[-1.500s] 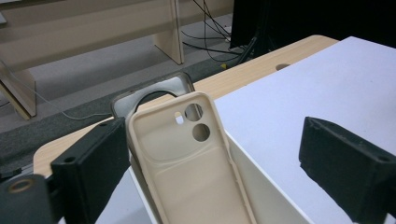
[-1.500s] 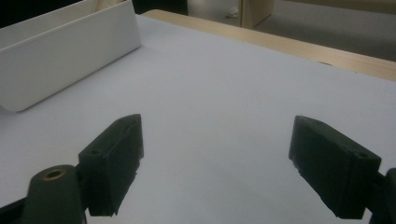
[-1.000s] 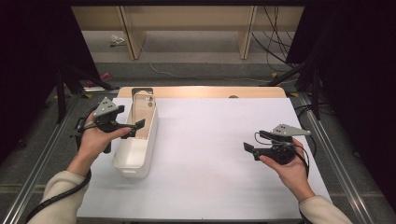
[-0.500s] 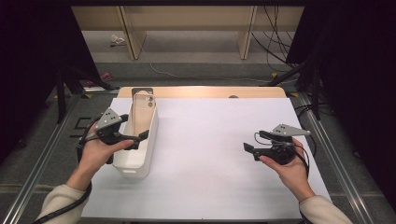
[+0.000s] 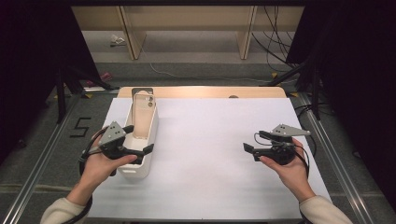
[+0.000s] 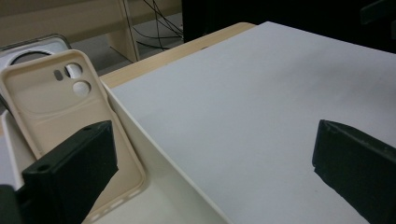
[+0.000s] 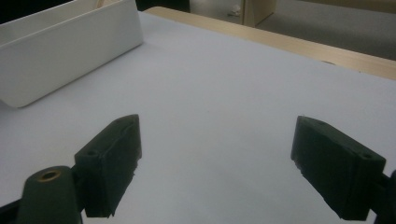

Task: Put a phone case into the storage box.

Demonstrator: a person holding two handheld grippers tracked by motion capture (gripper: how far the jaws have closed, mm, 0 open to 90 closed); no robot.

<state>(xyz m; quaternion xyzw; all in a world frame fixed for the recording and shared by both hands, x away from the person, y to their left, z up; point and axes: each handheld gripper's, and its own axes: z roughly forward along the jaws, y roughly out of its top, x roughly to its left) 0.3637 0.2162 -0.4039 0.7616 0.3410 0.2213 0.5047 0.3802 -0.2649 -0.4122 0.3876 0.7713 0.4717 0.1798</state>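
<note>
Left gripper, fingers spread, straddles the white bin's wall beside a beige phone case; right gripper gapes over bare surface.

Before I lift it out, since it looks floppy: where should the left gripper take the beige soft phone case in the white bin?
Probably the beige soft phone case by its long side rim, from above: it leans tilted in the white bin, hollow side up. The left gripper, jaws open, straddles the bin wall.
</note>
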